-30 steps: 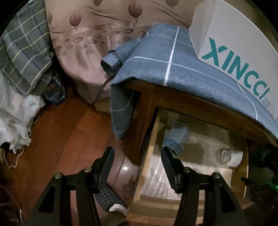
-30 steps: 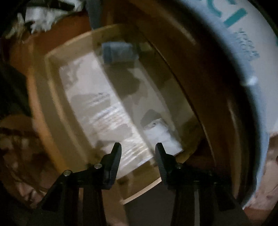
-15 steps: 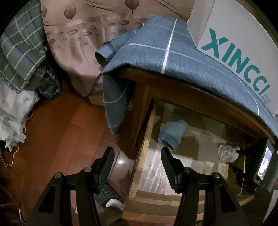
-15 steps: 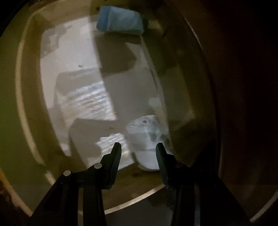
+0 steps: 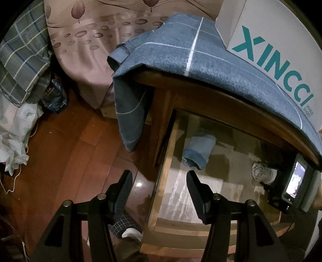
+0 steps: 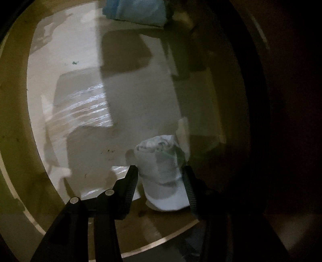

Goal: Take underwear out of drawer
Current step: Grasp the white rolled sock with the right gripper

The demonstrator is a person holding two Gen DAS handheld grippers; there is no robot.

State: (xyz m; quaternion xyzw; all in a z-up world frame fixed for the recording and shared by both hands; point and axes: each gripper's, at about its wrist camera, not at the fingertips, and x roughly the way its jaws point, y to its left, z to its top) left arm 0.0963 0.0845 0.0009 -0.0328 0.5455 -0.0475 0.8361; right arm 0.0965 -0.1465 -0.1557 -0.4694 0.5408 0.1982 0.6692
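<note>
Fingers (image 6: 131, 179) of our right gripper (image 6: 160, 177) stand open around the white roll (image 6: 161, 171) in the drawer (image 5: 163, 181), while our left gripper (image 5: 159, 185) hangs open near the blue roll (image 5: 198, 151).

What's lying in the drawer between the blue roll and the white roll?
Nothing: only bare drawer liner lies between the blue roll and the white roll, shown in the right wrist view.

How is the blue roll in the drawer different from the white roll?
The blue roll is bigger and lies near the drawer's left side; the white roll is smaller, near the right side. The open right gripper straddles the white roll; no gripper is at the blue roll. Both are rolled cloth lying on the drawer bottom.
</note>
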